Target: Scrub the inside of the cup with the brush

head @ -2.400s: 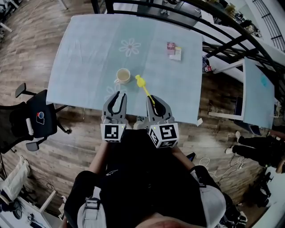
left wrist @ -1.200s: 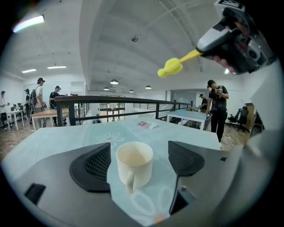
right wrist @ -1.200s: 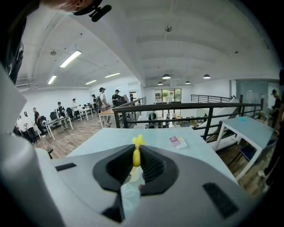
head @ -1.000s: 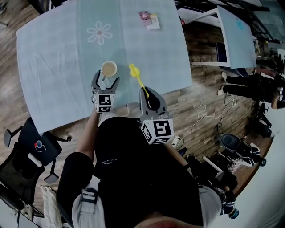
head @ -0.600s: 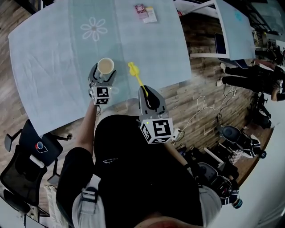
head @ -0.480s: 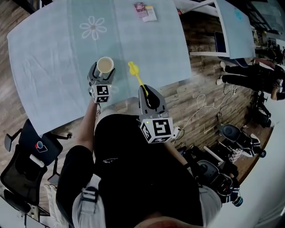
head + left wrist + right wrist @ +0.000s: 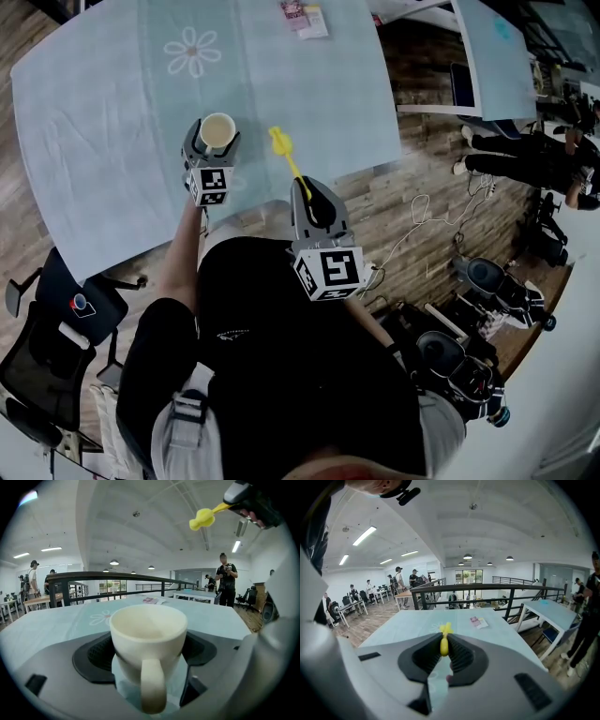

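Left gripper (image 7: pixel 215 142) jaws closed on cream cup (image 7: pixel 148 634), upright, handle facing camera, over table (image 7: pixel 112 112). Right gripper (image 7: pixel 443 651) pinches yellow brush (image 7: pixel 284 152) handle; head right of cup, apart.

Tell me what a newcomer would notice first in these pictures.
The cream cup stands upright between the closed jaws of the left gripper, with its handle toward that gripper's camera, near the front of the pale blue table. The right gripper clamps a yellow brush by its handle, in the air to the cup's right, not yet inside it.
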`<state>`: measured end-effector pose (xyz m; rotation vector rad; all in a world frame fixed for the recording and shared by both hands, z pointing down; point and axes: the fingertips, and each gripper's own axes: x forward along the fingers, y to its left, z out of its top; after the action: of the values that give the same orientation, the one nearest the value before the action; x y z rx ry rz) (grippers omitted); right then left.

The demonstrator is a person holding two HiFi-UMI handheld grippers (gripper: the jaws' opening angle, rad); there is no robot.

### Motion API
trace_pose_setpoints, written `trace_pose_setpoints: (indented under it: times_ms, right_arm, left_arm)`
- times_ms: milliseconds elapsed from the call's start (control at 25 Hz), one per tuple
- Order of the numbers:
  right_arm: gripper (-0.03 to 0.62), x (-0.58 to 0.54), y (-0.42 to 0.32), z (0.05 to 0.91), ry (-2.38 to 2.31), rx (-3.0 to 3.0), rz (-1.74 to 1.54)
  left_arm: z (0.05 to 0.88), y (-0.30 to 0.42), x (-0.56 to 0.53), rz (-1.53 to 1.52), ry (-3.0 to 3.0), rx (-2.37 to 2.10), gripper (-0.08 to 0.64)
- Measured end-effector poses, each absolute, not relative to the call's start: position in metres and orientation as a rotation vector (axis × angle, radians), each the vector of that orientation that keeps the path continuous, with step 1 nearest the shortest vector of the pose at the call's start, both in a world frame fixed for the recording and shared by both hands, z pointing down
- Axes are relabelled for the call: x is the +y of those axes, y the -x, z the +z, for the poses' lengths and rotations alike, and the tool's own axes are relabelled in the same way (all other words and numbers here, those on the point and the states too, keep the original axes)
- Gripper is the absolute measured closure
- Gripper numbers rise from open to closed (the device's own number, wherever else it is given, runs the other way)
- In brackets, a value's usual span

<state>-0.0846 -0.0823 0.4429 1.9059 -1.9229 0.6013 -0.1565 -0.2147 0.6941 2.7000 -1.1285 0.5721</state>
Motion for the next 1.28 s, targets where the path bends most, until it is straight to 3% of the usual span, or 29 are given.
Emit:
trace_pose_setpoints:
  times_ms: [760, 1280]
  right_arm:
    - [0.552, -0.071, 0.056, 0.434, -1.911, -1.972, 0.582]
    - [0.552, -0.068, 0.032, 0.42, -1.811, -2.14, 0.561]
  left_arm:
    - [0.687, 0.154, -0.211, 0.662, -2.683, -1.076, 0.147]
    - [0.561, 0.128, -0.19, 0.625, -2.893, -1.144, 0.147]
